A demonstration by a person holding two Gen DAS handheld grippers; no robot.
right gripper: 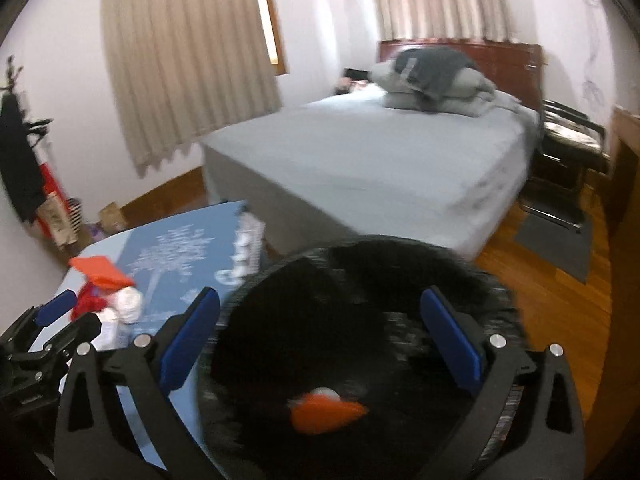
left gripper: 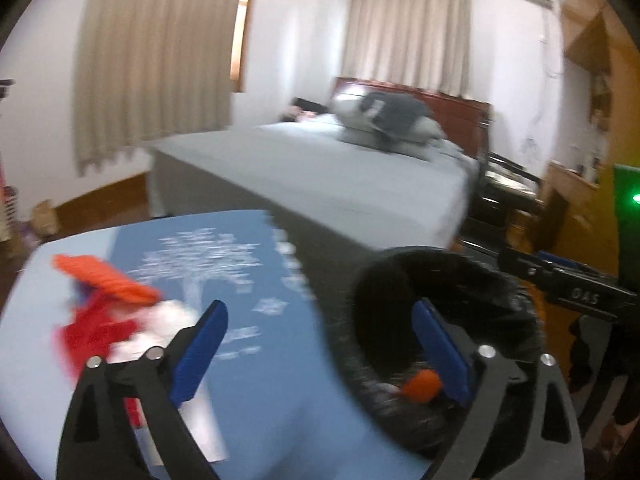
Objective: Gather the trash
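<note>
A black-lined trash bin (right gripper: 360, 320) stands beside a blue table (right gripper: 192, 256). An orange piece of trash (right gripper: 326, 412) and a bit of white lie inside the bin; the orange piece also shows in the left wrist view (left gripper: 422, 386). On the table lie an orange wrapper (left gripper: 106, 280), red scraps (left gripper: 92, 332) and white crumpled paper (left gripper: 168, 320). My left gripper (left gripper: 320, 344) is open and empty, between the table and the bin (left gripper: 440, 280). My right gripper (right gripper: 320, 340) is open and empty above the bin's mouth.
A grey bed (right gripper: 380, 160) with folded bedding (right gripper: 436, 80) fills the middle of the room. Beige curtains (right gripper: 184, 60) hang at the windows. A dark chair (right gripper: 568, 152) and a grey mat (right gripper: 556, 240) sit on the wooden floor at the right. Clutter stands against the left wall (right gripper: 60, 212).
</note>
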